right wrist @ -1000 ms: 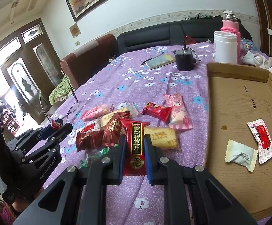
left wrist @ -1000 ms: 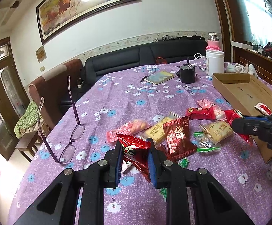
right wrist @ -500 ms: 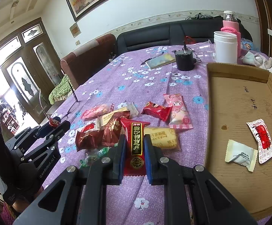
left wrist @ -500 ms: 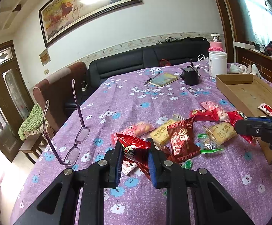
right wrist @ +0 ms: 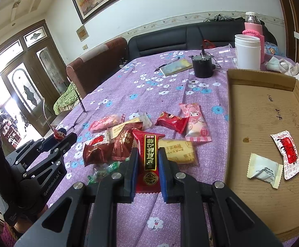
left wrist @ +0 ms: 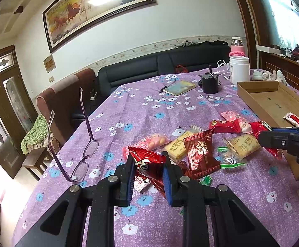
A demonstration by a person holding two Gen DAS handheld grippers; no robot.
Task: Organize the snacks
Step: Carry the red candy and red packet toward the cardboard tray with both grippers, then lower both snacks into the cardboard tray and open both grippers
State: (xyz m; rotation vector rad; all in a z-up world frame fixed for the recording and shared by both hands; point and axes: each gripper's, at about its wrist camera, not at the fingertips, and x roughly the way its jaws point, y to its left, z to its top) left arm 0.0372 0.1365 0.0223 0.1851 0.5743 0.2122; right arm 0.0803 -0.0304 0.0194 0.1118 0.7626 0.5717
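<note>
My left gripper (left wrist: 148,165) is shut on a red snack packet (left wrist: 149,160) and holds it above the purple cloth. My right gripper (right wrist: 148,158) is shut on a red packet with a black and yellow label (right wrist: 149,154), left of the cardboard tray (right wrist: 229,111). A pile of snacks lies on the cloth: a dark red packet (left wrist: 200,154), yellow biscuit packs (left wrist: 243,146), a pink packet (right wrist: 194,123). Two packets lie in the tray: a white one (right wrist: 264,169) and a red-and-white one (right wrist: 287,154). The left gripper also shows in the right wrist view (right wrist: 61,136).
Purple glasses (left wrist: 81,154) stand open at the table's left edge. At the far end are a black canister (left wrist: 210,83), a notebook with pen (left wrist: 179,87), a white jar (left wrist: 239,70) and a pink bottle (left wrist: 237,46). A sofa and armchair stand behind.
The left gripper has risen and tilted up a little with its red packet. The right gripper holds still with its packet.
</note>
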